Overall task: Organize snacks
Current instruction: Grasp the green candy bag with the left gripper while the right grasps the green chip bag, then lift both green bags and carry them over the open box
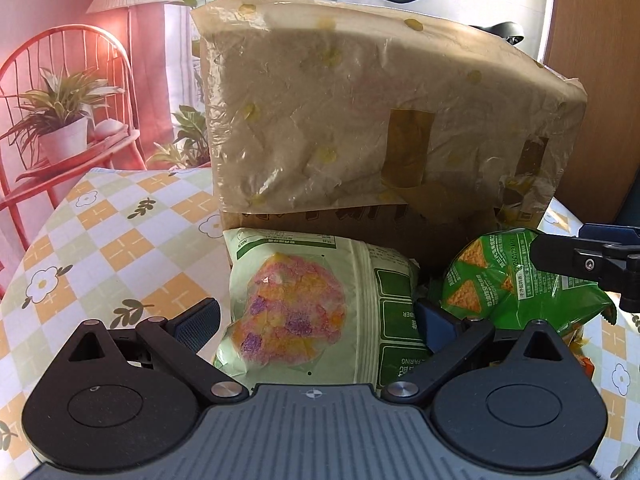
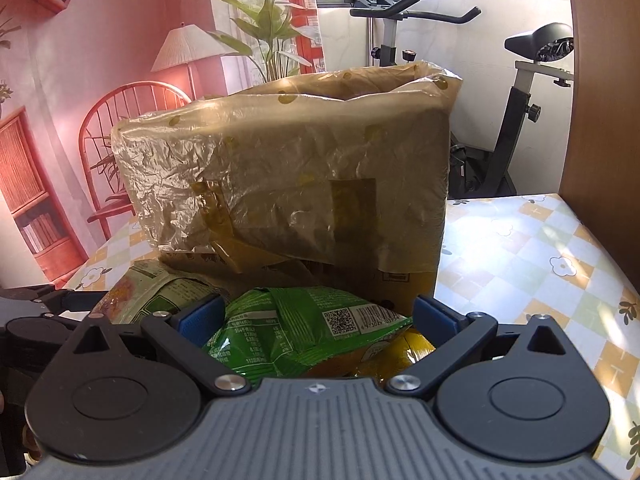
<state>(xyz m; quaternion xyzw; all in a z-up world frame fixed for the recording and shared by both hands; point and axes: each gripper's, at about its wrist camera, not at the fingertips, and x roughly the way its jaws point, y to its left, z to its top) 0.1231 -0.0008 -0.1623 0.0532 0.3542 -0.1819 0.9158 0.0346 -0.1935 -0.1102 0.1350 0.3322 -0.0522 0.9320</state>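
Note:
A tall cardboard box lined with a crinkled plastic bag (image 1: 360, 120) stands on the table, also in the right wrist view (image 2: 288, 176). A pale green snack bag with a pink and orange window (image 1: 312, 312) lies against its base between the open jaws of my left gripper (image 1: 316, 320). A bright green chip bag (image 1: 508, 280) lies beside it on the right. In the right wrist view the chip bag (image 2: 304, 328) lies between the open jaws of my right gripper (image 2: 316, 316). A yellow packet (image 2: 404, 350) shows under it.
The table wears a checked cloth with flowers (image 1: 104, 248). A red chair with potted plants (image 1: 60, 120) stands at the left. An exercise bike (image 2: 516, 120) stands behind the table. A wooden panel (image 2: 604, 120) rises at the right.

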